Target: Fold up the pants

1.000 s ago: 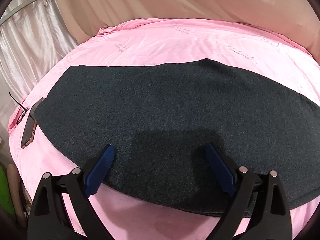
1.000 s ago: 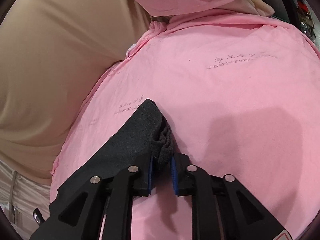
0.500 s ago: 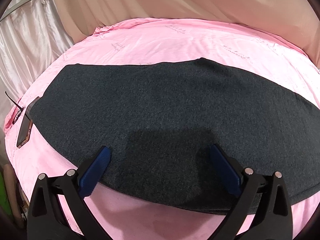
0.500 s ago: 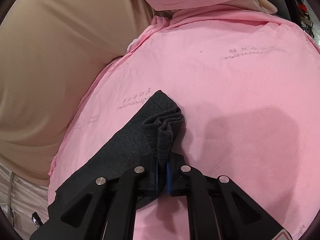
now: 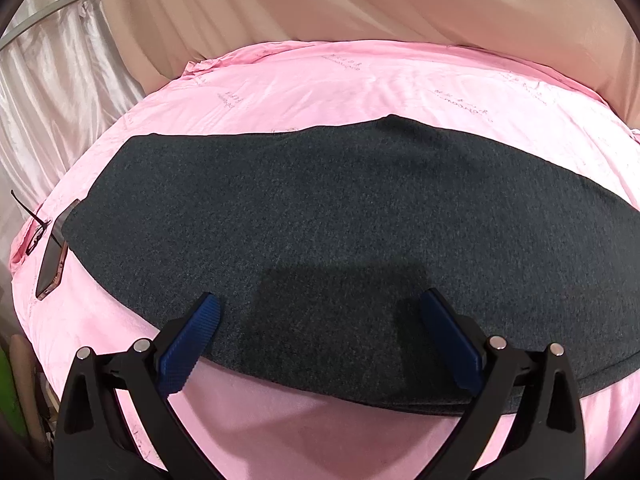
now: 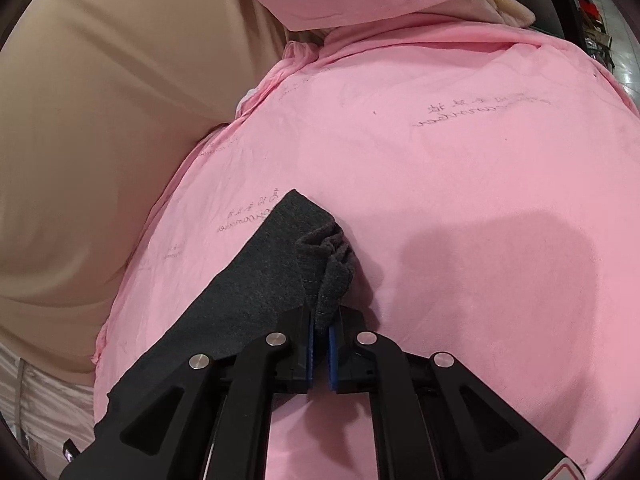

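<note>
Lying flat across the pink bedsheet (image 5: pixel 320 92): dark grey knit pants (image 5: pixel 340 208), soft, limp, light. Right tool (image 6: pixel 319 330) pinches their bunched end at 12 o'clock. Left tool (image 5: pixel 320 334) spread wide, hovering; grip near hem at 6 o'clock.

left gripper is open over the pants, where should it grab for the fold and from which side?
Probably the near long edge of the pants, coming in low from the near side. That edge lies flat on the pink sheet right under the open left gripper. The right gripper already pinches one end.
</note>
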Available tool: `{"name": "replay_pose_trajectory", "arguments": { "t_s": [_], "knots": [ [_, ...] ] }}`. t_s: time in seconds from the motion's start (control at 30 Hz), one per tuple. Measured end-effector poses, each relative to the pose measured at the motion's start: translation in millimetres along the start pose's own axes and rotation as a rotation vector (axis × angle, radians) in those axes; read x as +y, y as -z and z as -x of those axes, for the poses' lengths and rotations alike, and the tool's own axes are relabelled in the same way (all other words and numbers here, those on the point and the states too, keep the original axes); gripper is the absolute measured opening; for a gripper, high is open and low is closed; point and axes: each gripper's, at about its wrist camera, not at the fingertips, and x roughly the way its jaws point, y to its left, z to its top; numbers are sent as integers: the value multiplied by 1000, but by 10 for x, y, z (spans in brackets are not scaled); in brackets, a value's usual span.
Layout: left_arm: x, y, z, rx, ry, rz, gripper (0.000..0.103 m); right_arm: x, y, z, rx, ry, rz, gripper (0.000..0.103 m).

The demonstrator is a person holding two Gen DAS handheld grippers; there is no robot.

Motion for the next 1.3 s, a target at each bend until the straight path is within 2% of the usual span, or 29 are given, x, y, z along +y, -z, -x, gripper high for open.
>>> {"name": "replay_pose_trajectory", "arguments": {
  "t_s": [0.03, 0.2, 0.3, 0.47, 0.6, 0.73, 0.87, 1.1, 1.3],
  "knots": [
    [4, -1, -5, 1, 0, 0, 98, 144, 16, 43, -13, -8, 30, 5],
    [3, 6, 1, -3, 7, 3, 98, 1090, 157, 152, -22, -173, 201, 5],
    [32, 6, 3, -8, 26, 13, 98, 1730, 351, 48, 34, -291, 299, 6],
    [76, 9, 10, -23, 63, 37, 98, 2763, 919, -326, 174, -447, 477, 6],
    [104, 4, 5, -30, 88, 52, 98, 3300, 1435, -688, 288, -476, 587, 6],
    [124, 5, -6, -33, 105, 59, 98, 3557, 1923, -1015, 403, -474, 652, 6],
    [112, 5, -24, -28, 99, 52, 98, 3550, 2215, -1145, 461, -441, 678, 6],
    [42, 4, -63, -6, 63, 20, 98, 3506, 2433, -1254, 488, -391, 701, 6],
    [36, 10, -71, 1, 59, 13, 98, 3694, 2574, -1251, 490, -379, 776, 7]
  ]
}}
